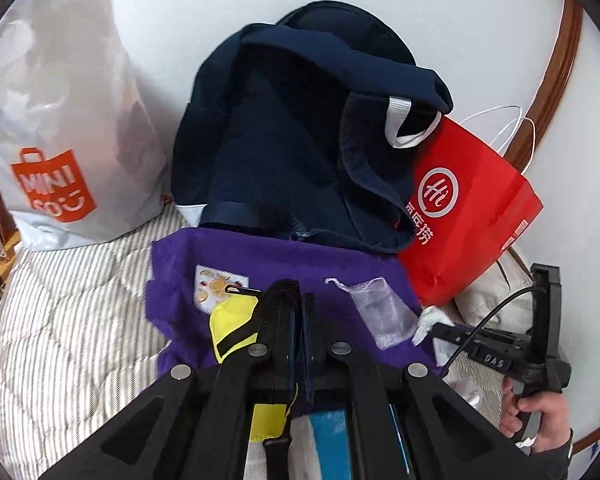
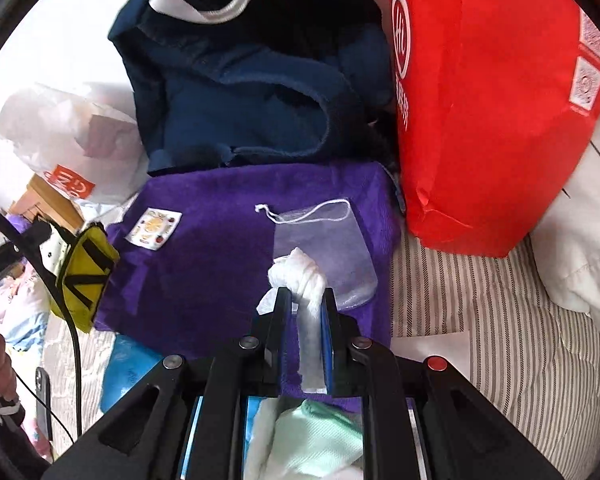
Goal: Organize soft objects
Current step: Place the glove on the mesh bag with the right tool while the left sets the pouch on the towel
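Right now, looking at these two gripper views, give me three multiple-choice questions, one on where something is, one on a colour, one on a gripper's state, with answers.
1. Where does the mesh drawstring pouch lie?
A. on the purple cloth
B. inside the red paper bag
C. on the white Miniso bag

2. What colour is the pouch held by the left gripper?
A. red
B. yellow
C. green

3. What is the right gripper doing?
A. standing wide open
B. shut on nothing
C. shut on a white cloth

Answers: 1 A, it lies flat on the purple fabric beside the sticker; 2 B, the yellow pouch with black straps hangs from it; 3 C, the white cloth is pinched between its fingers.
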Motion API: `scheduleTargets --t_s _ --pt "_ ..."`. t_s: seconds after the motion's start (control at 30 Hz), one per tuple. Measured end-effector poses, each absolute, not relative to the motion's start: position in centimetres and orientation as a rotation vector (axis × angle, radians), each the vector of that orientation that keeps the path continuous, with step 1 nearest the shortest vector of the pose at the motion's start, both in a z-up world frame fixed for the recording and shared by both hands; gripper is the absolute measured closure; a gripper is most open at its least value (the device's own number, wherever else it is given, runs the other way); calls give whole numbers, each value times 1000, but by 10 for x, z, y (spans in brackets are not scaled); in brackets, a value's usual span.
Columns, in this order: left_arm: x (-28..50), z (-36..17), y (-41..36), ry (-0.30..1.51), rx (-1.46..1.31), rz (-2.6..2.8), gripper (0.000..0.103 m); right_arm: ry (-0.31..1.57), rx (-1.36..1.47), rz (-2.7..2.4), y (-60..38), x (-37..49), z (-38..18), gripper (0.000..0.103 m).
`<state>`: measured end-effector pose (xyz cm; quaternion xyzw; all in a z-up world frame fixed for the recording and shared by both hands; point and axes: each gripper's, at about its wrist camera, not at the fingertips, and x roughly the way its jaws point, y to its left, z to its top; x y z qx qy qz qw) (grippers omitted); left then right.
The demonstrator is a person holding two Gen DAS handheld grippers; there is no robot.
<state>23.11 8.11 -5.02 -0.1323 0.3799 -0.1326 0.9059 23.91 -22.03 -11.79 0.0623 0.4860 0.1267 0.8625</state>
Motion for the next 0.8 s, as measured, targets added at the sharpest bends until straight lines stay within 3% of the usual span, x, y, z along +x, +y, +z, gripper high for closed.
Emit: scheduleTargets --t_s 0.37,0.8 --pt "274 -71 58 809 -299 -322 99 1066 143 251 -221 256 -145 89" --pt "278 -116 100 906 -248 -156 99 1096 109 241 -217 268 -163 89"
